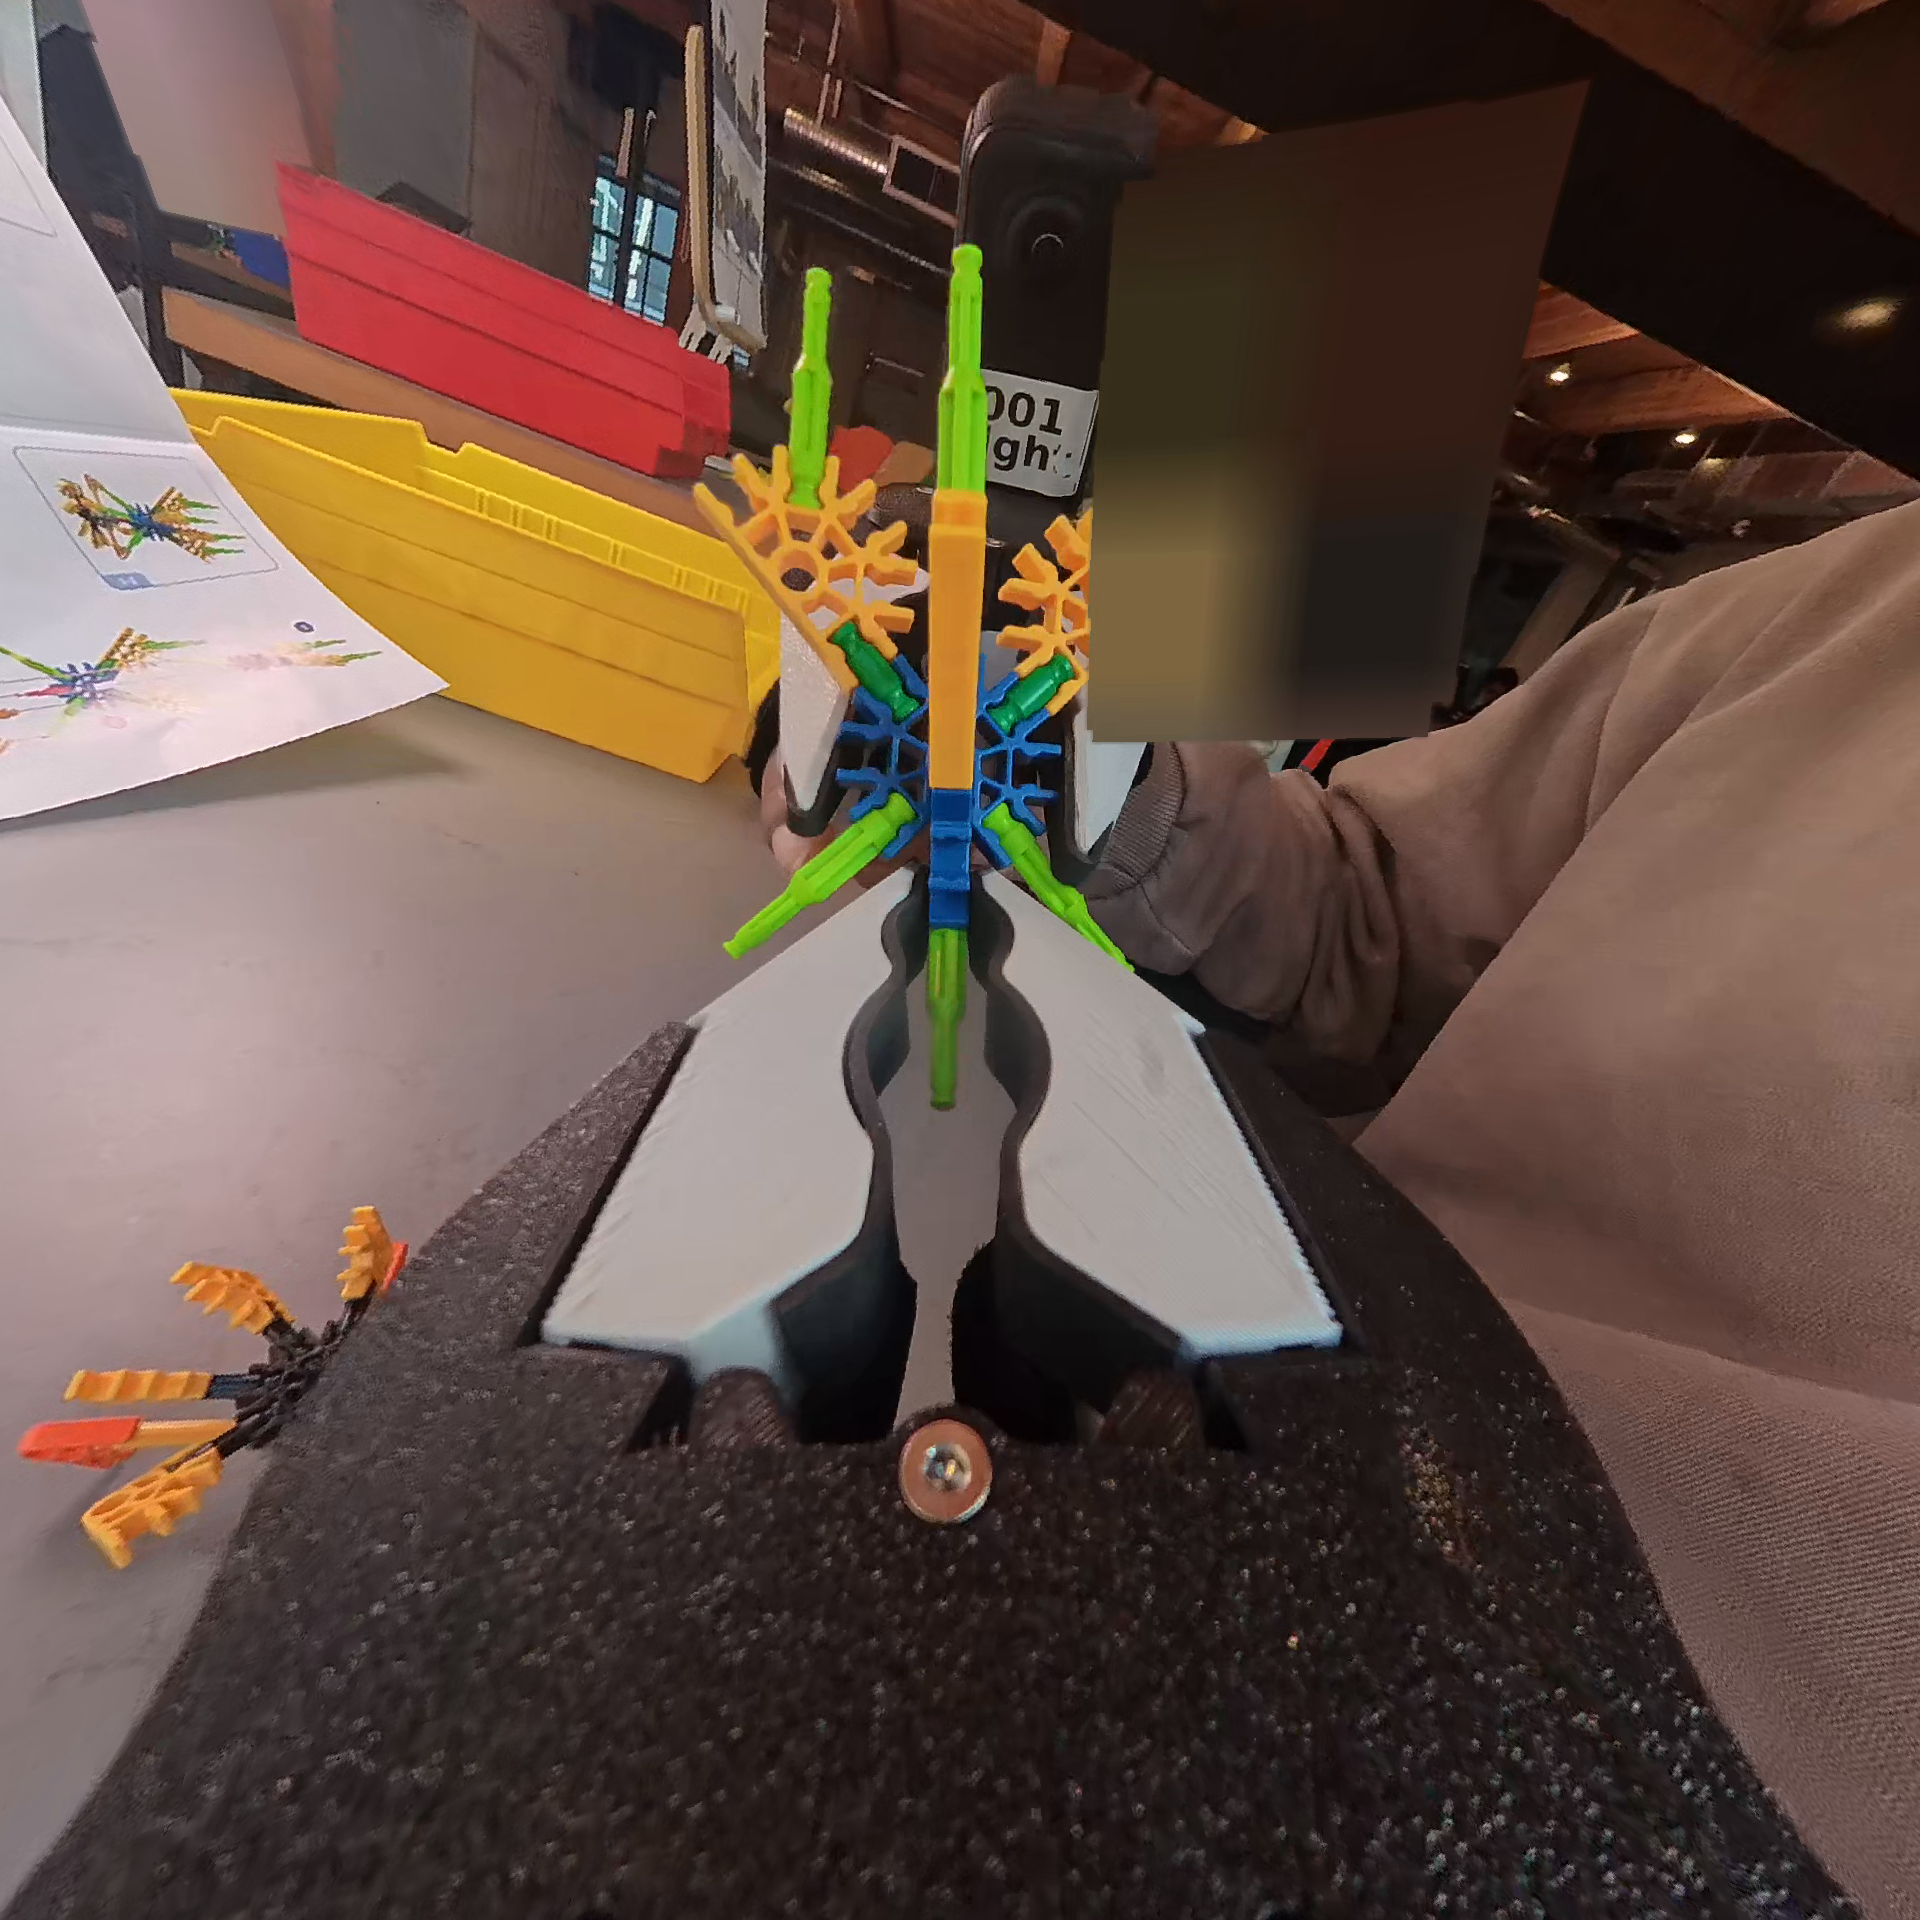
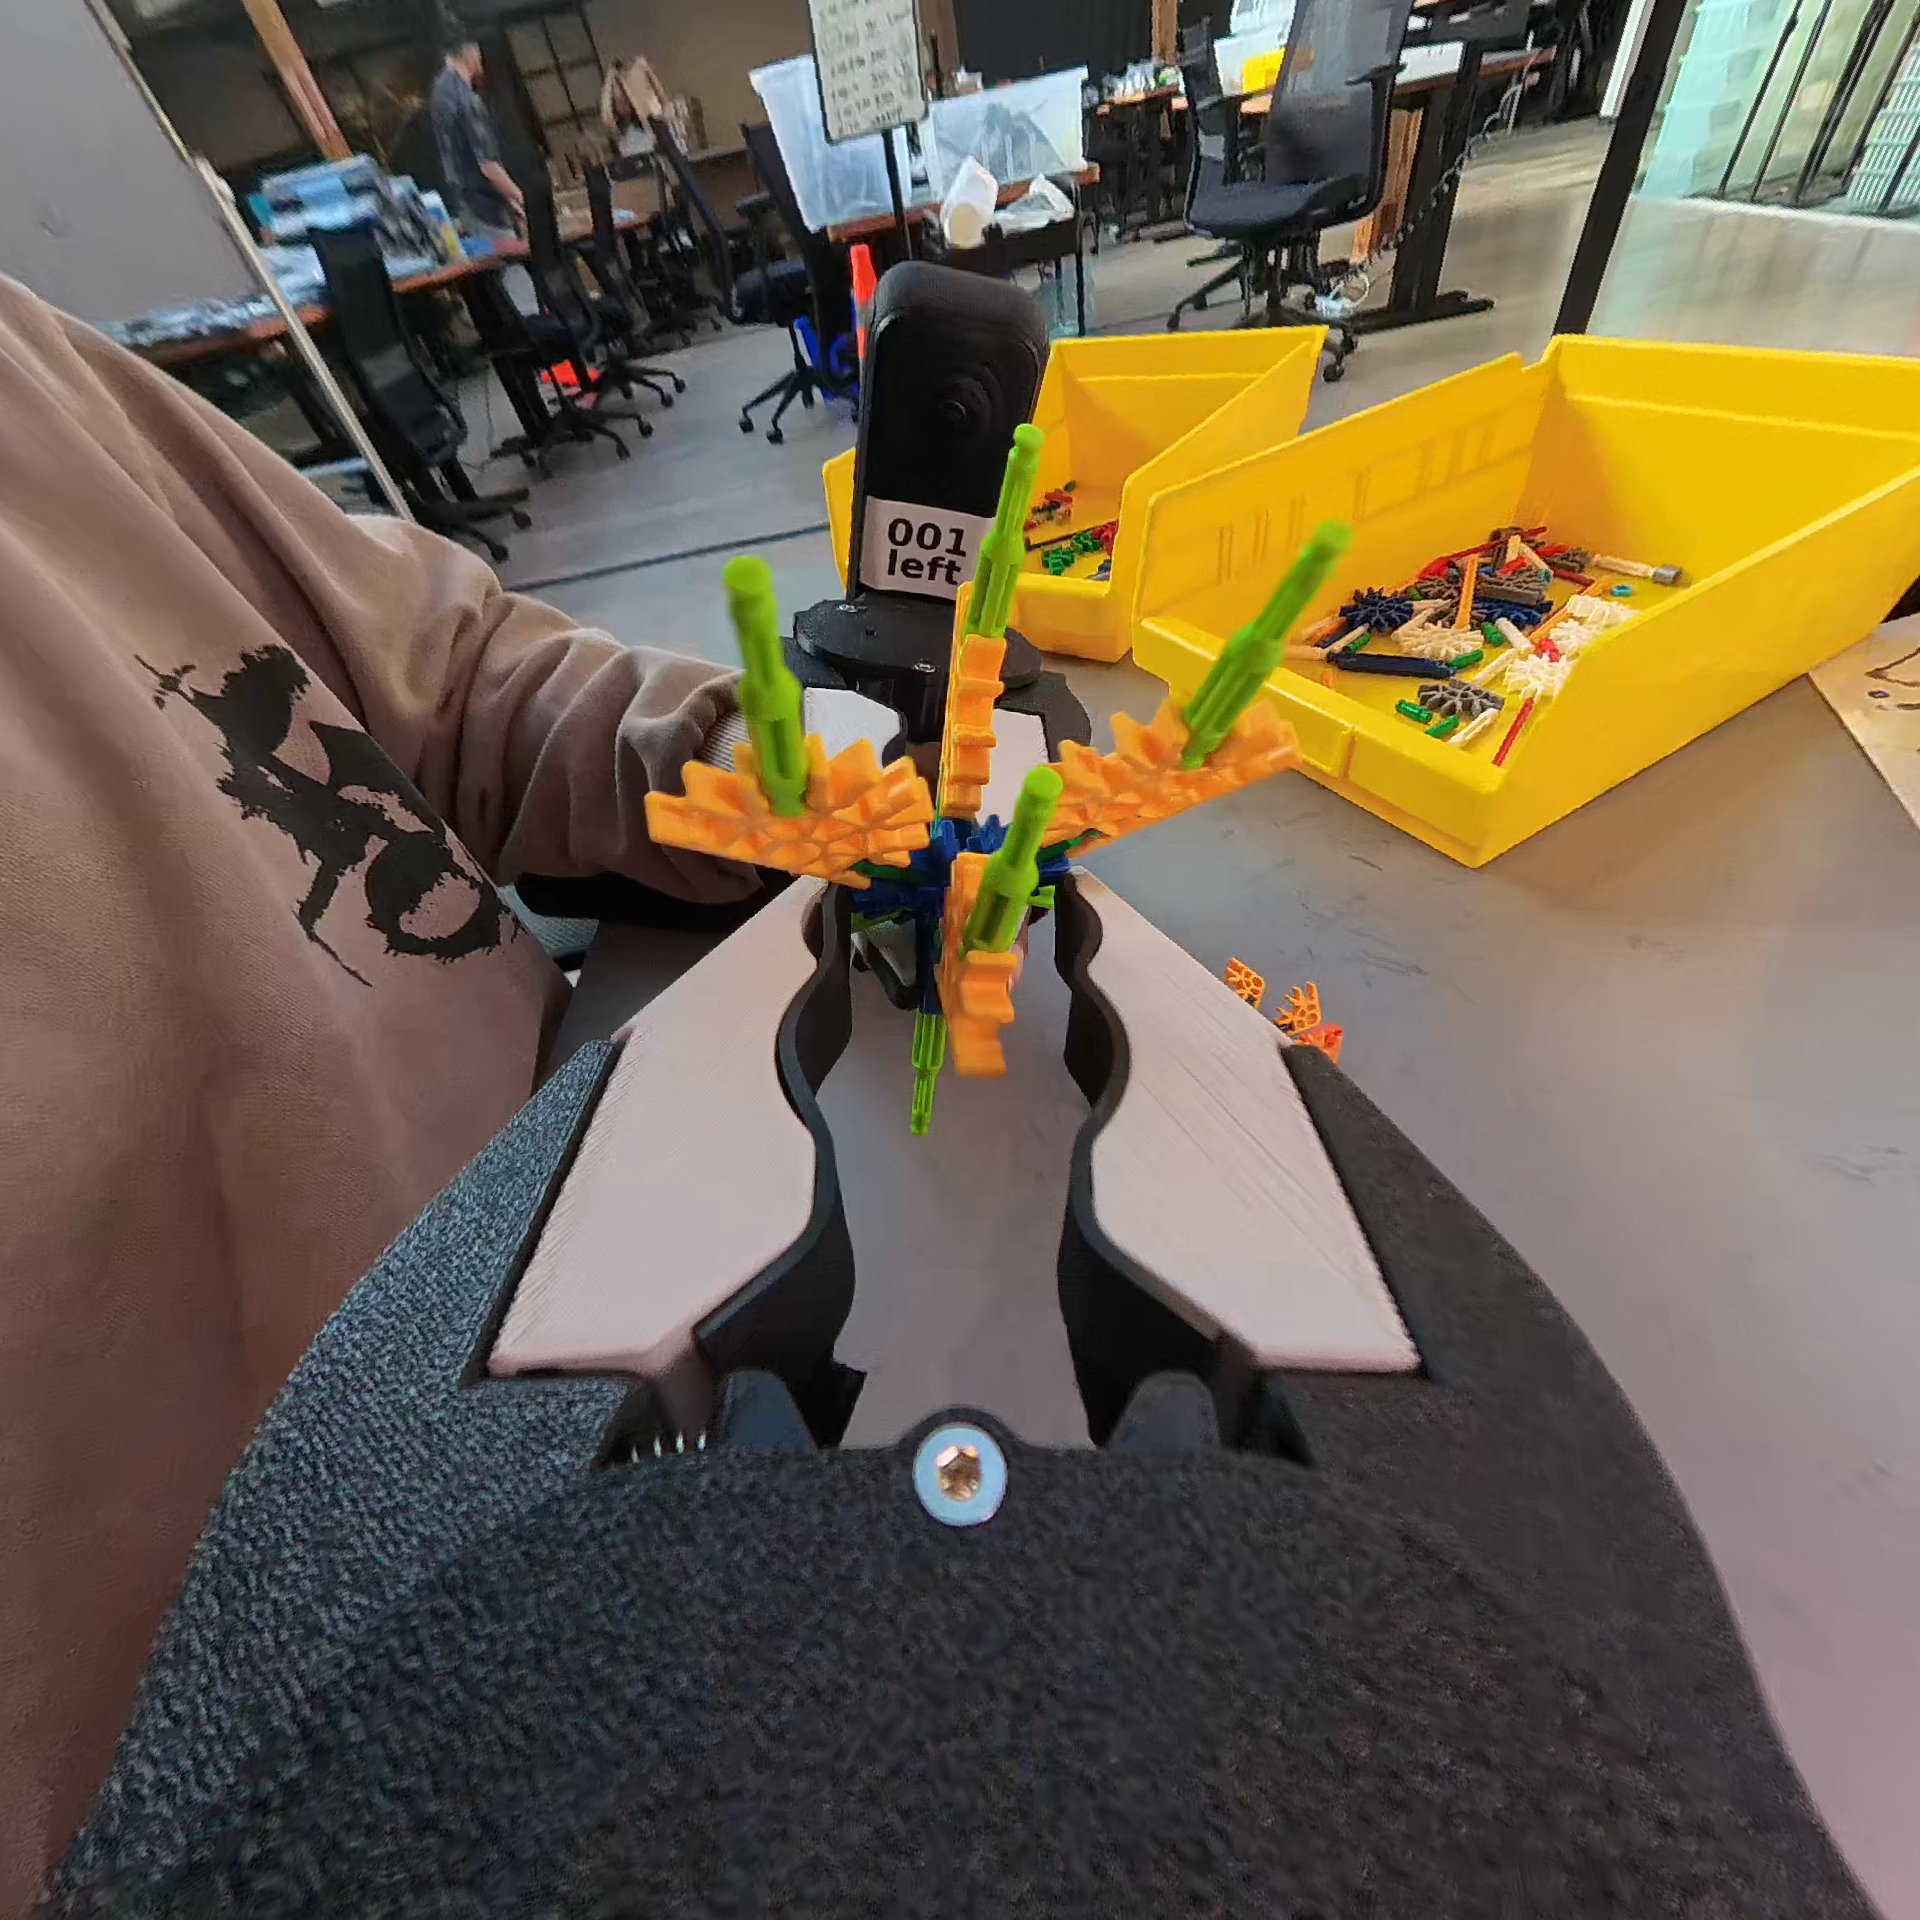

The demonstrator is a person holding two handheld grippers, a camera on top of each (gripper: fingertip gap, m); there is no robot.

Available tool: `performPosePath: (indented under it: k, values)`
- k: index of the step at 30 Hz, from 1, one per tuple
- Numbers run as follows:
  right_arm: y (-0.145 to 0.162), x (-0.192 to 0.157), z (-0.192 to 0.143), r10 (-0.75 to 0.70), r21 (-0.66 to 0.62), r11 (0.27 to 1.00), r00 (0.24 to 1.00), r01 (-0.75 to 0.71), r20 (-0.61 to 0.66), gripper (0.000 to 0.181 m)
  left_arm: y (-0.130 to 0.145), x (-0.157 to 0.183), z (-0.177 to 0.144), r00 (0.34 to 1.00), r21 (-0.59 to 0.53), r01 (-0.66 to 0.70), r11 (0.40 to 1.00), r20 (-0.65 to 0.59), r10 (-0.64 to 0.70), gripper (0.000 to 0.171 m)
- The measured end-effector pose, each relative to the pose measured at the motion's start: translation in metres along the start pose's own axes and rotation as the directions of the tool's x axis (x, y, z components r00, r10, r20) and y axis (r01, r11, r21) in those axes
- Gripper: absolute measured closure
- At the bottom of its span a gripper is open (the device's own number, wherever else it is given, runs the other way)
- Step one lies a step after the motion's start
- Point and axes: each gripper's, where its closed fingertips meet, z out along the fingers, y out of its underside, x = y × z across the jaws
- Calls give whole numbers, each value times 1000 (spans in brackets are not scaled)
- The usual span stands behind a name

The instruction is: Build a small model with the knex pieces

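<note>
- Left gripper [image 1: 948, 883]: we see its fingertips pinched onto the blue connector at the base of the construction-toy assembly [image 1: 940, 665], with a lime rod hanging down into the gap between the fingers. Our reading is that the hub grip keeps the model upright and clear of the table.
- Right gripper [image 2: 940, 904]: its fingers flank the same assembly [image 2: 966, 831] at the blue core, with a visible gap on each side; we cannot tell if they clamp it. The two grippers face each other across the model, which we take as bracing.
- The assembly sits between both tools, above the grey table [image 2: 1558, 1039]: orange fan connectors splay outward, and lime rods stick up.
- A smaller orange-and-black sub-assembly [image 1: 177, 1382] lies on the table just beside the left gripper's body.
- Farther out in the right wrist view: a yellow parts bin [image 2: 1351, 790] holding loose rods and connectors.
- In the left wrist view, an instruction sheet [image 1: 156, 582] lies far left.
</note>
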Motion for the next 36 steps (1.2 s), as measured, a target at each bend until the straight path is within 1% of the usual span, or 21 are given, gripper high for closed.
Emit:
performPosePath:
  k: [2,4,6,8,11,13,15,19,23,25,27,32,34,36]
  values:
    - [-5,-6,1,-62,-55,997,998,62,-10,139,-8,7,-1,999,47,-2,999,-34,4,166]
    - [-13,-12,2,-121,-89,989,992,119,-20,123,-17,13,-4,998,98,10,995,-68,-3,166]
    - [-23,-15,-2,-143,-81,987,990,141,-21,120,-25,14,-8,997,143,19,990,-79,-8,166]
    - [-34,-16,-11,-123,-44,991,992,123,-16,127,-31,14,-13,997,170,20,985,-76,-7,166]
    - [-43,-8,-22,-64,29,997,997,65,-38,155,-36,14,-16,997,190,12,982,-75,2,166]
    - [-48,-8,-23,-16,93,996,1000,18,-19,167,-35,15,-15,997,182,4,983,-72,10,166]
    - [-48,-9,-20,0,112,994,1000,2,-14,175,-33,16,-13,998,171,-2,985,-68,14,166]
    - [-51,-10,-17,-34,140,989,999,36,-16,178,-36,14,-16,998,171,9,985,-60,2,165]
    - [-60,-10,-22,-37,195,980,999,37,-2,178,-40,13,-20,999,178,-31,983,-29,37,165]
    - [-63,-8,-26,-29,199,980,1000,28,6,178,-41,13,-21,999,178,-39,983,-25,44,164]
    - [-66,-9,-28,-47,190,981,999,44,8,178,-41,13,-21,999,174,-46,984,-22,50,163]
    - [-80,-10,-33,-81,215,973,997,78,8,178,-43,15,-20,998,181,-63,981,-3,65,164]
    - [-82,-11,-31,-75,239,969,997,68,18,178,-47,14,-22,997,195,-74,978,18,72,169]
    - [-83,-9,-29,-51,268,962,998,44,21,178,-49,11,-24,997,202,-71,977,30,66,169]
